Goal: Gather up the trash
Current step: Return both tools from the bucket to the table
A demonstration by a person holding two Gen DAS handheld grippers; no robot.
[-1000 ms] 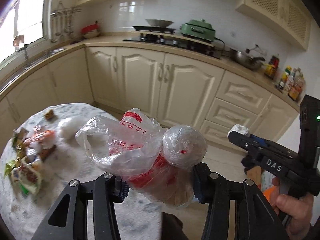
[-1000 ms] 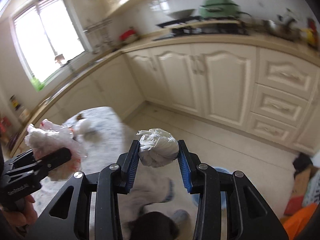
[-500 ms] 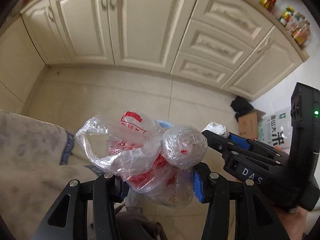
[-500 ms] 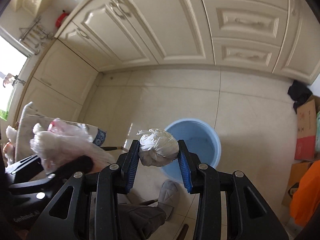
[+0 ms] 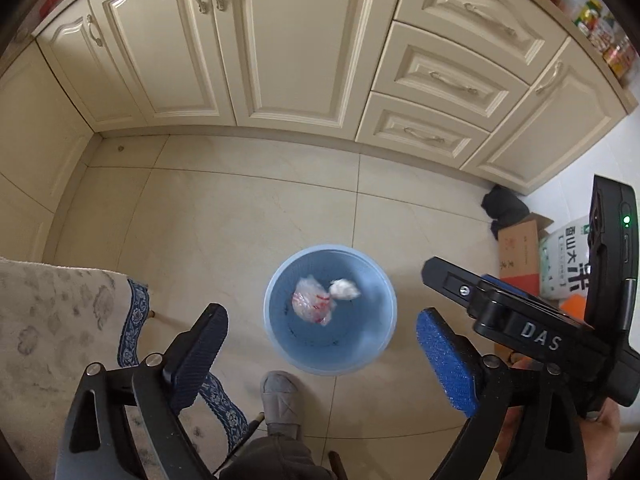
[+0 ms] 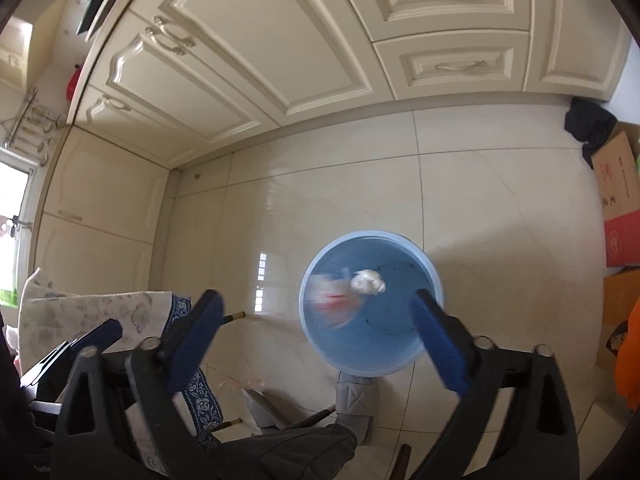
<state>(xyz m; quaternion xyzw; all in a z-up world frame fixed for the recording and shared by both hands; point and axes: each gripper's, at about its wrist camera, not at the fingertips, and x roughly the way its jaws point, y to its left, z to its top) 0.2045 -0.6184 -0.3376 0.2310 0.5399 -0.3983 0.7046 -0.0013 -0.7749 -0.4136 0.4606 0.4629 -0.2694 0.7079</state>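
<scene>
A round blue bin (image 5: 280,344) stands on the tiled floor below both grippers; it also shows in the right wrist view (image 6: 400,360). Inside it lie a clear plastic bag with red print (image 5: 310,306) and a white crumpled ball (image 5: 345,289). In the right wrist view the bag (image 6: 330,300) is blurred and the ball (image 6: 367,281) is beside it. My left gripper (image 5: 320,356) is open and empty above the bin. My right gripper (image 6: 316,344) is open and empty above the bin too, and shows at the right of the left wrist view (image 5: 500,308).
Cream kitchen cabinets (image 5: 280,40) line the far wall. A table with a patterned cloth (image 5: 52,320) is at the left. A grey slipper (image 5: 280,396) is by the bin. Cardboard boxes (image 6: 618,196) and a rice sack (image 5: 568,264) stand at the right.
Both grippers have opened. The plastic bag left the left gripper and the white ball left the right gripper; both are now in the blue bin.
</scene>
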